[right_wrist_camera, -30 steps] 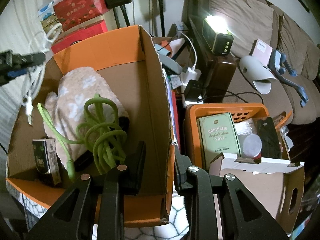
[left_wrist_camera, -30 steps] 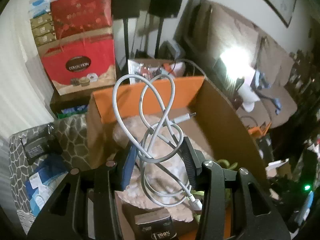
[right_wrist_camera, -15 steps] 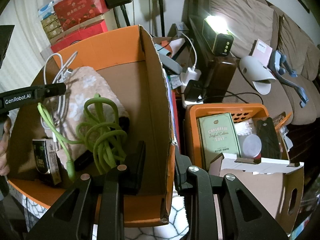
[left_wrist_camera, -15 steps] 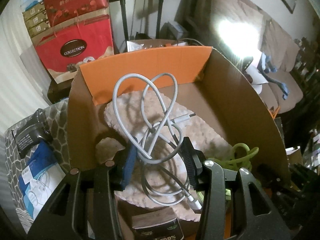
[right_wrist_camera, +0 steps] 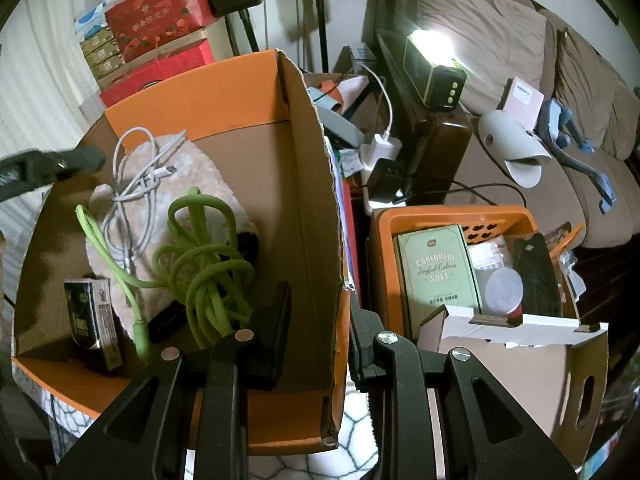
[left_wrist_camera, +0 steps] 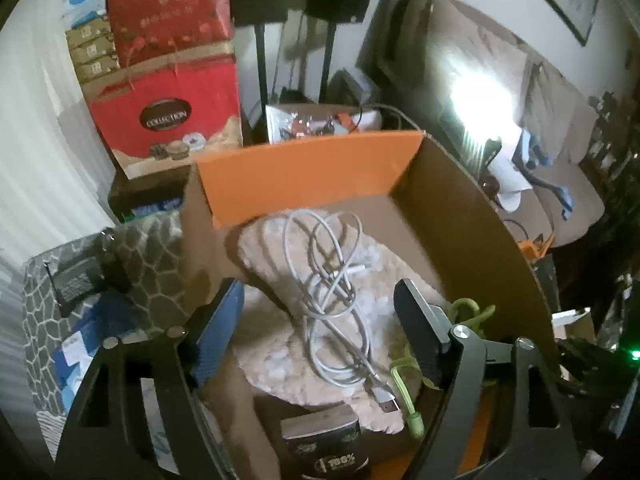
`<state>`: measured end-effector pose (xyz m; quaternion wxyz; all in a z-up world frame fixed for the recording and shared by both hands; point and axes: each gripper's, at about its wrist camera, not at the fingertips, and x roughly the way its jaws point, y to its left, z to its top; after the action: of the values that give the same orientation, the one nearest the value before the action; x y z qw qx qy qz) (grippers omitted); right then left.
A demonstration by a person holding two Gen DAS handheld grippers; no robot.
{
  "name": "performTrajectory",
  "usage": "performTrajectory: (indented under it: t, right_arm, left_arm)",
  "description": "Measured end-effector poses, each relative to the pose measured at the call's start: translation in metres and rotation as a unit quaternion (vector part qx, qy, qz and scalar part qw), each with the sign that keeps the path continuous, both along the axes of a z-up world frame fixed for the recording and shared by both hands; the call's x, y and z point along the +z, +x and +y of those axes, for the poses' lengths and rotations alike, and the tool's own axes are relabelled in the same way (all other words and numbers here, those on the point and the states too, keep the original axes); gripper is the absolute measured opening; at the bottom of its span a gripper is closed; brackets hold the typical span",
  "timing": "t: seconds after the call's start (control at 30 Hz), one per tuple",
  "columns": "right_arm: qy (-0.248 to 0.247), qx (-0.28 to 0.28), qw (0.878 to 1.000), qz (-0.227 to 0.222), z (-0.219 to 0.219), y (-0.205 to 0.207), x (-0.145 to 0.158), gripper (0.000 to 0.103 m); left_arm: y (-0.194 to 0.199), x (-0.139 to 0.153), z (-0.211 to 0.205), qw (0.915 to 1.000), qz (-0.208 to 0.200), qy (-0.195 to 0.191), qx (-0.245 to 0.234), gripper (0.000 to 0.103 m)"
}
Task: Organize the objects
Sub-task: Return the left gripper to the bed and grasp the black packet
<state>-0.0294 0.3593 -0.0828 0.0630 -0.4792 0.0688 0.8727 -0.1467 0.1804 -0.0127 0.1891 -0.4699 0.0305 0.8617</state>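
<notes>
A brown sofa [right_wrist_camera: 520, 92] fills the right background, with a lit lamp [right_wrist_camera: 434, 68] on a dark stand beside it. Red gift boxes [left_wrist_camera: 168, 80] are stacked at the left rear. The large cardboard box [right_wrist_camera: 312, 208] with orange flaps stands open in the middle; its tall right wall separates it from an orange basket [right_wrist_camera: 452, 216] holding a green "Colorful Soft" pack [right_wrist_camera: 438, 272] and a lidded container [right_wrist_camera: 503, 290]. Inside the box, a beige fluffy cloth [left_wrist_camera: 280, 344] covers most of the floor, leaving bare cardboard along the far and right sides. On the cloth lie the white cable [left_wrist_camera: 340, 304] in loose loops and, just beside it, a knotted green cable [right_wrist_camera: 204, 260]. A dark tissue pack [right_wrist_camera: 92, 320] stands in the near left corner. The left gripper [left_wrist_camera: 320, 336] hangs over the white cable, its jaws having just been opening, now spread wide with the cable lying free below them. The right gripper [right_wrist_camera: 320, 340] has its jaws pinching the box's right wall.
</notes>
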Motion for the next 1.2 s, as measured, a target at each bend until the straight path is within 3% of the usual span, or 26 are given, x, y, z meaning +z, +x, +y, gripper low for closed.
performTrajectory:
  t: [0.17,0.7,0.93,1.2]
  right_arm:
    - [0.000,0.000,1.000,0.000,0.000,0.000,0.000,0.025]
    - [0.000,0.000,1.000,-0.001,0.002,0.001,-0.001,0.025]
    - [0.000,-0.002,1.000,-0.001,0.003,0.004,-0.001,0.025]
    - [0.003,-0.002,1.000,-0.002,0.005,0.003,-0.002,0.026]
  left_arm:
    - [0.001,0.015,-0.016,0.9997,0.018,0.001,0.013,0.086]
    - [0.004,0.029,-0.079,0.9985,0.047,0.007,0.028,0.100]
    - [-0.005,0.026,-0.114,0.9980,0.033,0.007,0.052,0.102]
    - [-0.035,0.015,-0.175,0.9930,0.013,0.014,0.117,0.102]
